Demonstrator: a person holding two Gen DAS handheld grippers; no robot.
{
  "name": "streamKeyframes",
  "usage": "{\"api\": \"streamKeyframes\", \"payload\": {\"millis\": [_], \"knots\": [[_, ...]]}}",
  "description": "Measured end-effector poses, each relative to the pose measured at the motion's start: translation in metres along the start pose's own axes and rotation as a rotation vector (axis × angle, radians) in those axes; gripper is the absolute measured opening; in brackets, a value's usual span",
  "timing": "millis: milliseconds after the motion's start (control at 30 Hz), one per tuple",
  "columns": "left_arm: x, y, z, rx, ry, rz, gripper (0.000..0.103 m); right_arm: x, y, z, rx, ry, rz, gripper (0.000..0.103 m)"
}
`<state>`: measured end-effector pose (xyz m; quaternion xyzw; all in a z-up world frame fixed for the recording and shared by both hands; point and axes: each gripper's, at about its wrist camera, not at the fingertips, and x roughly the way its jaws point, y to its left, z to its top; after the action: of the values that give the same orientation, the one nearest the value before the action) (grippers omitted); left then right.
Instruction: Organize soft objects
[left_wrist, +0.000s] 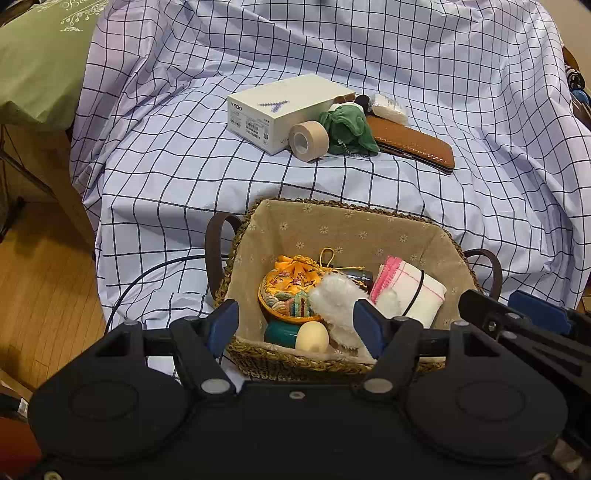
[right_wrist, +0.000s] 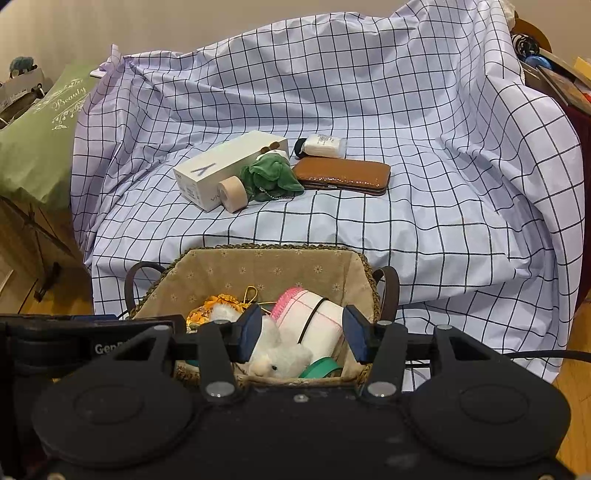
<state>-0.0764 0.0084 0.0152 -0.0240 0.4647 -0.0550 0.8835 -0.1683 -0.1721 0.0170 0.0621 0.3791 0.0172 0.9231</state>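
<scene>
A woven basket (left_wrist: 332, 206) (right_wrist: 273, 249) with a beige flowered lining stands on the checked sheet near me. It holds a white fluffy plush (left_wrist: 340, 299) (right_wrist: 280, 354), a rolled white-and-pink towel (left_wrist: 406, 284) (right_wrist: 317, 321), an orange embroidered pouch (left_wrist: 291, 280) (right_wrist: 207, 312), a cream egg shape (left_wrist: 312, 336) and a teal piece (left_wrist: 280, 332). My left gripper (left_wrist: 295, 321) hovers open over the basket's near rim, gripping nothing. My right gripper (right_wrist: 301, 332) hangs beside it, its jaws apart above the plush and towel, pressing on neither. Farther back lies a green plush (left_wrist: 347, 129) (right_wrist: 271, 173).
Around the green plush lie a white box (left_wrist: 280, 107) (right_wrist: 221, 166), a beige tape roll (left_wrist: 308, 140) (right_wrist: 232, 194), a brown wallet (left_wrist: 413, 142) (right_wrist: 343, 177) and a white packet (left_wrist: 388, 107) (right_wrist: 325, 144). A green bag (right_wrist: 40, 147) sits at the left, wooden floor below.
</scene>
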Motion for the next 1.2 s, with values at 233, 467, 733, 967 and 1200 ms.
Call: {"api": "streamKeyframes", "payload": {"millis": [233, 467, 733, 967, 1200], "knots": [[0.0000, 0.0004, 0.0000, 0.000, 0.000, 0.000, 0.064, 0.0001, 0.0006, -0.0001, 0.001, 0.000, 0.000, 0.049], [0.0003, 0.0006, -0.0001, 0.000, 0.001, 0.000, 0.064, -0.0002, 0.0025, -0.0025, -0.002, 0.002, 0.000, 0.049], [0.0004, 0.0005, -0.0002, 0.001, 0.001, 0.000, 0.064, -0.0004, 0.0030, -0.0031, -0.002, 0.003, 0.000, 0.049], [0.0005, 0.0002, 0.0000, 0.001, -0.001, 0.001, 0.064, -0.0003, 0.0043, -0.0043, -0.002, 0.005, -0.001, 0.049], [-0.0017, 0.0049, -0.0008, -0.005, -0.018, 0.012, 0.064, 0.0049, 0.0013, -0.0049, 0.000, 0.015, -0.005, 0.050]]}}
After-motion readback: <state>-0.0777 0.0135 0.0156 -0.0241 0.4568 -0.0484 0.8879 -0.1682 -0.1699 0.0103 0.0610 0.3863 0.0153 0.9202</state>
